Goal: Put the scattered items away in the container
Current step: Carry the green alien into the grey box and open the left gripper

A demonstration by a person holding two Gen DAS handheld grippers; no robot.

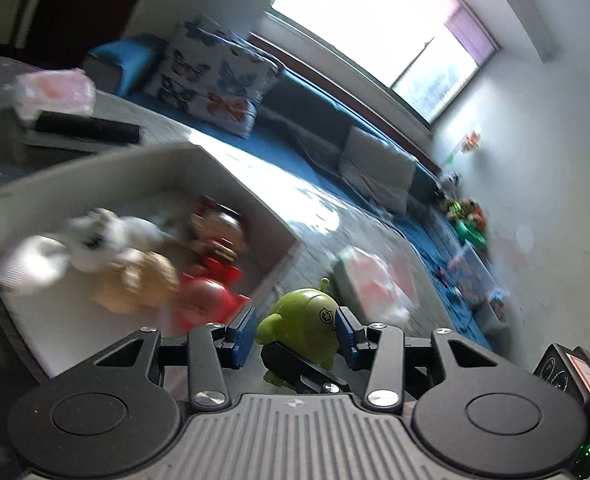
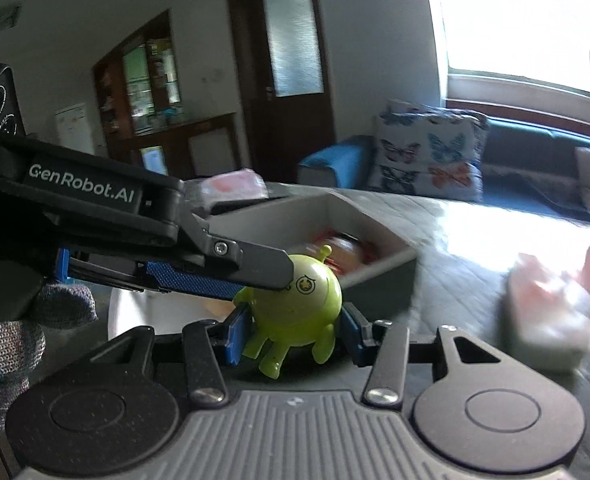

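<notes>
The green alien figure point(image 2: 299, 300) sat between the blue pads of the right gripper point(image 2: 293, 334), which was clamped on its round body from both sides; the figure's legs hung toward the camera and its antenna pointed up. The left gripper point(image 2: 251, 276) reached in from the left in the right wrist view, its upper finger lying across the top of the figure's head. In the left wrist view the same figure point(image 1: 301, 320) stood between the left gripper's point(image 1: 295, 330) blue pads point(image 1: 244, 330); the pads were spread wide on either side of it, and whether they pressed on it could not be told. A black finger of the other gripper crossed under the figure there.

The figure was held above the table point(image 2: 475, 232), just beside the near corner of the white container point(image 1: 231, 184). Inside the container lay a red toy point(image 1: 211, 296), a tan plush point(image 1: 143, 284), a white plush point(image 1: 103, 240) and a doll with dark hair point(image 1: 219, 228), all blurred.

A pink-and-white packet point(image 2: 551, 316) lay on the table to the right of the container; another pink packet point(image 1: 55, 94) lay beyond it near a black remote point(image 1: 87, 130). A gloved hand point(image 2: 11, 344) held the left gripper. A butterfly cushion point(image 2: 431, 152) leaned on the blue sofa point(image 2: 535, 192) under the bright window point(image 1: 375, 28).
</notes>
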